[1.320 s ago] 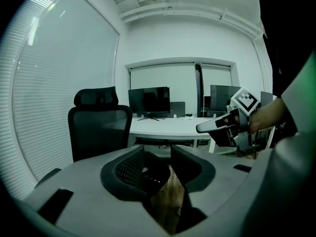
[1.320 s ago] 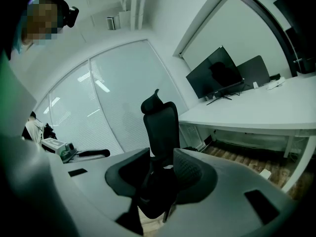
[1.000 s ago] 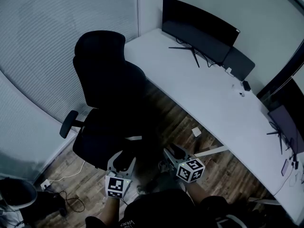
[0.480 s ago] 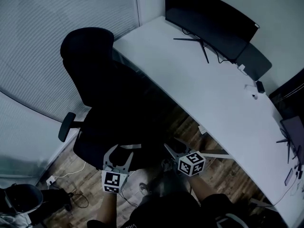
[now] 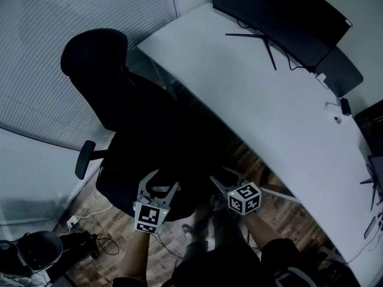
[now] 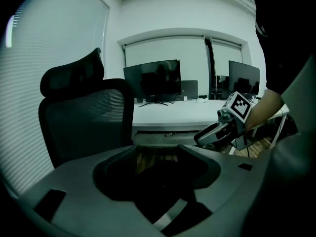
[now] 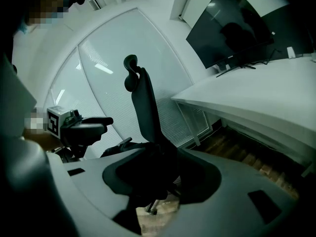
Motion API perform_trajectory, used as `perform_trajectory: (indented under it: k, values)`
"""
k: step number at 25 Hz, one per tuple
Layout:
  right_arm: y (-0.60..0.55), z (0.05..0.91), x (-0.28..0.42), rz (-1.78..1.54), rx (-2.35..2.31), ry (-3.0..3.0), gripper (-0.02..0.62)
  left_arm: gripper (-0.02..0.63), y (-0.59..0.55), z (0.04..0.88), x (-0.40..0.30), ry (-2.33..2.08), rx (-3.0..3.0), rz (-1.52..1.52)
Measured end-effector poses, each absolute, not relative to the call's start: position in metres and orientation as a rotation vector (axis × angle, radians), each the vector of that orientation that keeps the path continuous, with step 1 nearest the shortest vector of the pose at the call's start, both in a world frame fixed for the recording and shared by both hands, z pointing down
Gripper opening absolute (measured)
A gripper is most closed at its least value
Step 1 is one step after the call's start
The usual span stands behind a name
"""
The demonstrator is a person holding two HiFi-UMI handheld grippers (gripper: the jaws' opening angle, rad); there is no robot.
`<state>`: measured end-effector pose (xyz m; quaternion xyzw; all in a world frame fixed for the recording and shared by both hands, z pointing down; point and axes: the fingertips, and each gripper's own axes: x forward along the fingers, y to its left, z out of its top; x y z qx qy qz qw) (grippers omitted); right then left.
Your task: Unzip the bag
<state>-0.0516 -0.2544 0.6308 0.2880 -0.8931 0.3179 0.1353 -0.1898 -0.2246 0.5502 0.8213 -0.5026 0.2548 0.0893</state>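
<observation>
I log this as an office: long white curved worktop (image 5: pixel 269 118) carrying a wide black monitor (image 5: pixel 287 17), black high-backed swivel chair (image 5: pixel 119 106), white window blinds (image 5: pixel 72 17), wood-plank floor (image 5: pixel 105 211).

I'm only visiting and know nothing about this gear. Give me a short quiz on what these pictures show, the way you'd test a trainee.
1. What stands on the white desk? A) kettle B) monitor C) plant
2. True or false: the fingers of the left gripper and right gripper are clamped shut.
3. Which gripper is nearer the desk?
Key: 1 B. 2 False: both have just been opening and stand open, nothing between the fingers. 3 The right gripper.
</observation>
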Motion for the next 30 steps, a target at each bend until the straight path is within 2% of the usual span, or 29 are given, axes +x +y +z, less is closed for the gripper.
perform_trajectory:
  k: [11, 19, 30]
  values:
    - [-0.275, 0.686, -0.064, 0.841, 0.696, -2.536, 0.17, 0.268, -0.247, 0.637, -0.189, -1.217, 2.394, 1.113]
    - [-0.286, 0.72, -0.086, 0.597, 0.547, -2.514, 0.17, 0.268, -0.269, 0.677, -0.19, -1.138, 2.326, 1.196]
    - [-0.3, 0.743, -0.099, 0.484, 0.436, -2.515, 0.169, 0.268, -0.28, 0.716, -0.181, -0.937, 2.312, 1.364]
